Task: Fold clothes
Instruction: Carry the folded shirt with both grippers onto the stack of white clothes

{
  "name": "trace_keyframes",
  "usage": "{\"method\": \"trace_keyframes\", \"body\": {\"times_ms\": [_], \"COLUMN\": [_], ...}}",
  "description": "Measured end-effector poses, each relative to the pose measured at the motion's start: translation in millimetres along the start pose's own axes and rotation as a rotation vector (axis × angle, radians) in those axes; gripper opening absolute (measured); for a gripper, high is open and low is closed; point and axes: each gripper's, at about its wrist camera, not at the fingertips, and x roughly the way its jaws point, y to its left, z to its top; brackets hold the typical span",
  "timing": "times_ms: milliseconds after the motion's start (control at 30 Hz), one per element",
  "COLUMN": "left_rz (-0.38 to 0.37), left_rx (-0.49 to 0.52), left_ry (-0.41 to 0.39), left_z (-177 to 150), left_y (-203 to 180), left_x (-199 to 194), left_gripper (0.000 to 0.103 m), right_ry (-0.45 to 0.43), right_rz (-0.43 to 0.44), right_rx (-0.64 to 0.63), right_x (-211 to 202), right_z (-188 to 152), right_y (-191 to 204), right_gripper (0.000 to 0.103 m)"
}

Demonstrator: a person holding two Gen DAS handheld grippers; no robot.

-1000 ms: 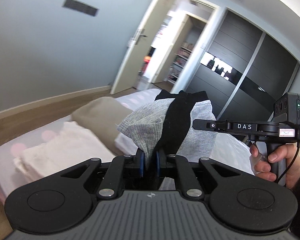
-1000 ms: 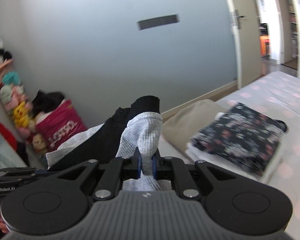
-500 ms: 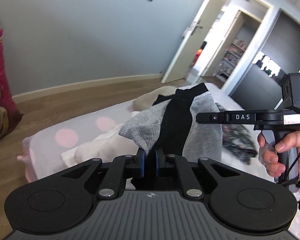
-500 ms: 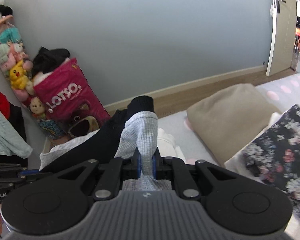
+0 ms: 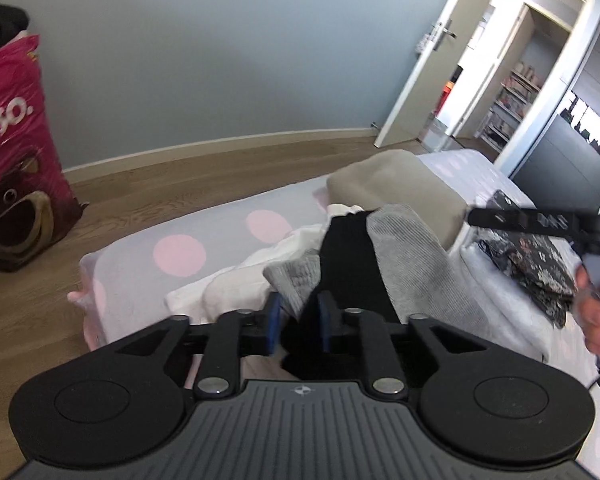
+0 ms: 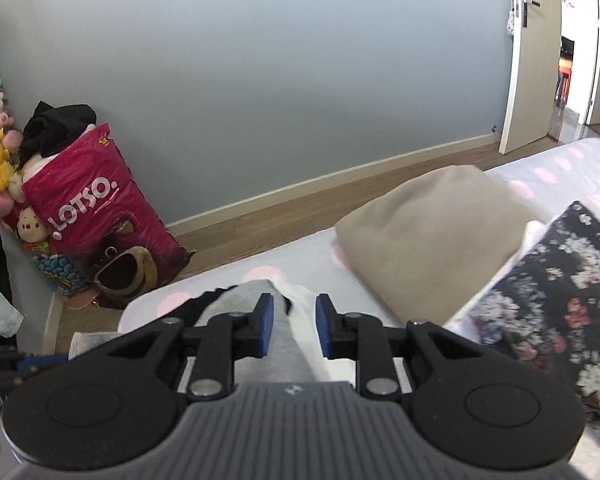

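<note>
Grey ribbed knit with a black panel, the folded garment [image 5: 400, 248] lies low in the centre of the left wrist view, resting on a cream folded pile [image 5: 236, 292] on the spotted bed [image 5: 180, 256]. It looks light, soft and floppy, likely to sag and lose its fold unless taken by two edges or corners at once.

The left claw [image 5: 298, 322] is opening, its blue pads apart with the garment's near edge loose between them, not pressed. The right claw [image 6: 290, 330], low centre of its own view, is also opening; grey cloth lies between its pads, which stand clear of it. A tan folded piece [image 6: 432, 240] and a floral one [image 6: 560, 280] lie at right.

A second earlier both claws were clenched on the garment and held it raised in front of the wall; now it is down on the pile and let go.
</note>
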Motion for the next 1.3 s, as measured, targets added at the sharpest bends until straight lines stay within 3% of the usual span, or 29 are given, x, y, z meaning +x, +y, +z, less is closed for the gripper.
{"method": "trace_keyframes", "body": {"times_ms": [100,267,367,433,533,867,1100,1300], "left_rz": [0.052,-0.023,-0.089,-0.091,-0.028,-0.004,-0.029,-0.039], "left_rx": [-0.001,0.065,0.143,0.192,0.226,0.185,0.167,0.193], "left_ry": [-0.046,-0.054,-0.012,0.02,0.046,0.065,0.071,-0.001], "left_z": [1.2,1.3,-7.3,-15.1,-22.9,-14.6,-14.0,-12.7], "left_y": [1.9,-12.2,-33.9,-42.2,-37.7,-8.6,-6.1,-21.9], "left_x": [-9.0,-20.6,-19.0,-10.3,14.8,54.7,46.8,3.3], "left_gripper": [0.021,0.021,0.021,0.021,0.02,0.019,0.019,0.019], "right_ry": [0.014,0.07,0.1,0.121,0.154,0.212,0.204,0.152], "right_rz": [0.015,0.054,0.054,0.044,0.016,-0.006,-0.016,-0.04], "right_rx": [-0.019,-0.081,-0.118,-0.11,-0.056,0.004,-0.035,-0.094], "right_x": [-10.8,-15.4,-3.4,10.1,35.3,87.9,67.8,19.0], "right_z": [-7.8,-27.7,-36.5,-39.7,-40.8,-35.0,-35.2,-37.6], "right_y": [-2.3,9.7,19.8,21.9,19.3,22.9,28.4,32.3], "right_gripper": [0.026,0.017,0.017,0.017,0.016,0.014,0.014,0.019]}}
